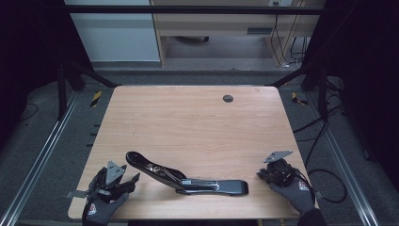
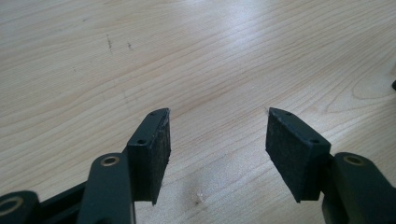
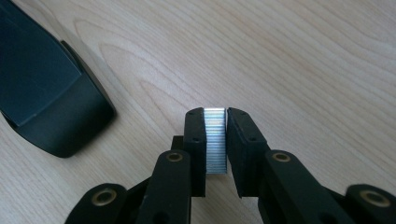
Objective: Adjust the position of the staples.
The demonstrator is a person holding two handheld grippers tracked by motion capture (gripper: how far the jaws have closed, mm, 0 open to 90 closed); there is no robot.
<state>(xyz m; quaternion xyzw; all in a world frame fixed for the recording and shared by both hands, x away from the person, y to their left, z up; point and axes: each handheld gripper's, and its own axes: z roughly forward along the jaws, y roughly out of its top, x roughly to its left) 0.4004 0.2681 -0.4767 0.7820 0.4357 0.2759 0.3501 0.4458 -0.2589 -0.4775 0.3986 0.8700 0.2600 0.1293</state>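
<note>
Already the stapler (image 1: 188,176) lies opened at the table's (image 1: 197,122) near edge; right gripper (image 3: 215,140) clamps a staple strip (image 3: 215,142), unloaded yet; left gripper (image 2: 217,154) gapes empty.

You have a pale wood-grain tabletop (image 1: 197,127) with rounded corners, standing on grey floor between metal rails. A small dark round cap (image 1: 228,98) is set into it near the far edge, well beyond both of your hand-held grippers. The black stapler (image 1: 188,178) lies on it, opened out, between your left hand-held gripper (image 1: 123,182) and your right hand-held gripper (image 1: 265,174): its base flat on the wood nearer the right one, its top arm raised toward the left one. A few faint dark scuffs (image 2: 109,43) mark the wood ahead of your left one.
</note>
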